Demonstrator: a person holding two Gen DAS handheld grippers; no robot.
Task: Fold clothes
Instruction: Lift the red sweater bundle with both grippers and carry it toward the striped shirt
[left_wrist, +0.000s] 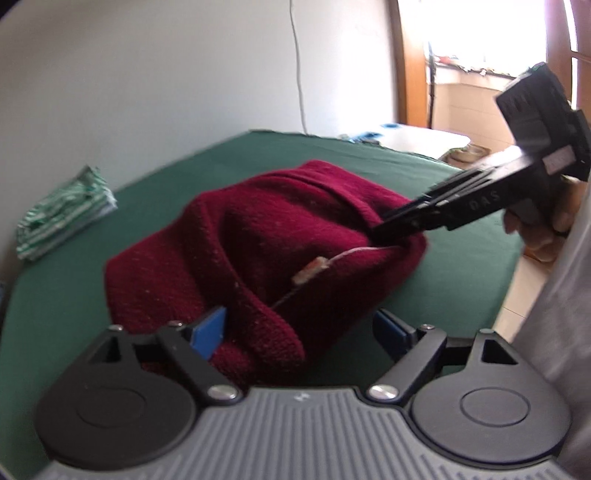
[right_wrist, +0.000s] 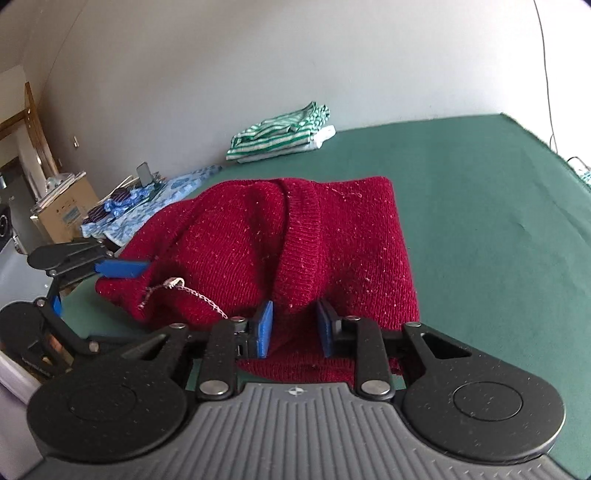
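**Red knit sweater, mid-fold**

Item: sweater (right_wrist: 280, 243), bunched on green table (right_wrist: 480, 221), near edge. Right gripper (right_wrist: 294, 325) pinches a ribbed fold; left gripper (left_wrist: 299, 328) spread wide around cloth. Striped folded stack (right_wrist: 280, 133) far. Next, probably: lay flat, smooth.

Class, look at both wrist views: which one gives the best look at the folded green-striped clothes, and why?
The right wrist view. There the green-striped clothes lie sharp and well lit at the far edge of the green table, stripes and stacked layers clear. The left wrist view shows the same pile at its left edge, blurred and stretched by the fisheye.
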